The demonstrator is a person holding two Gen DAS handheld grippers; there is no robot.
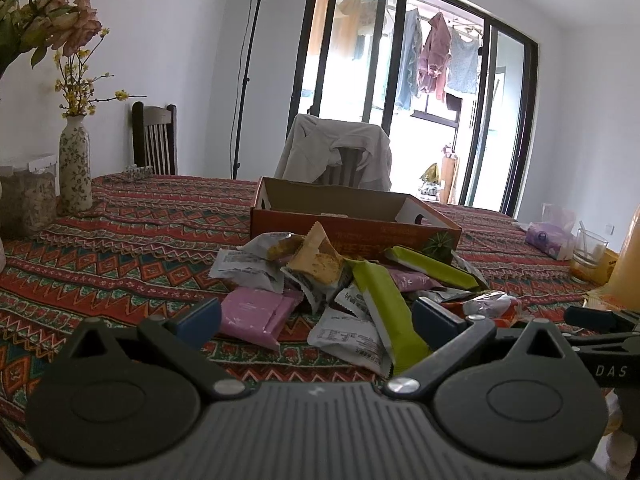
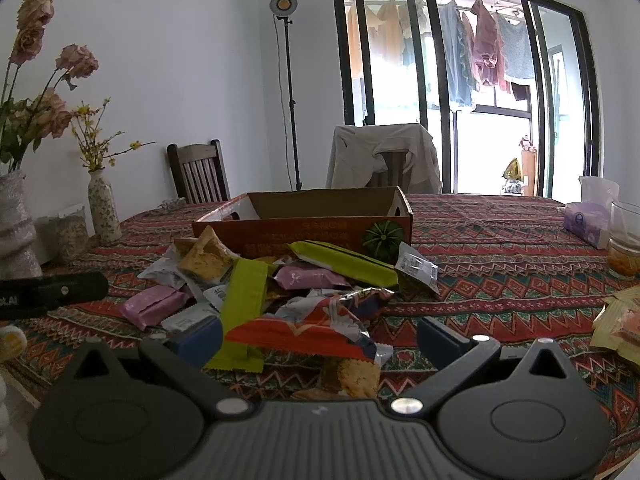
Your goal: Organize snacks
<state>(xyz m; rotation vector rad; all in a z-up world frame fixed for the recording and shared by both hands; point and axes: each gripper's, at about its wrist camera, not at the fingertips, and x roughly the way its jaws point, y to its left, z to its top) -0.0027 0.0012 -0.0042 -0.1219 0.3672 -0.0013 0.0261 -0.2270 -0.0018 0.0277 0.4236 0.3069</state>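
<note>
A heap of wrapped snacks lies on the patterned tablecloth in front of an open orange cardboard box (image 1: 352, 234) (image 2: 304, 232). In the left wrist view my left gripper (image 1: 316, 320) stands open, with a pink packet (image 1: 256, 314), a white packet (image 1: 344, 338) and a green bar (image 1: 384, 308) between and beyond its blue pads. In the right wrist view my right gripper (image 2: 320, 338) is open too, low over a red and white packet (image 2: 316, 330) and a cracker packet (image 2: 352, 376). A second green bar (image 2: 344, 262) lies near the box.
Two vases with flowers (image 2: 102, 204) and a jar (image 1: 26, 204) stand at the table's left. A tissue pack (image 2: 588, 220) and a glass (image 1: 588, 252) sit at the right, with yellow packets (image 2: 620, 324) nearby. Chairs (image 2: 384, 160) stand behind the table.
</note>
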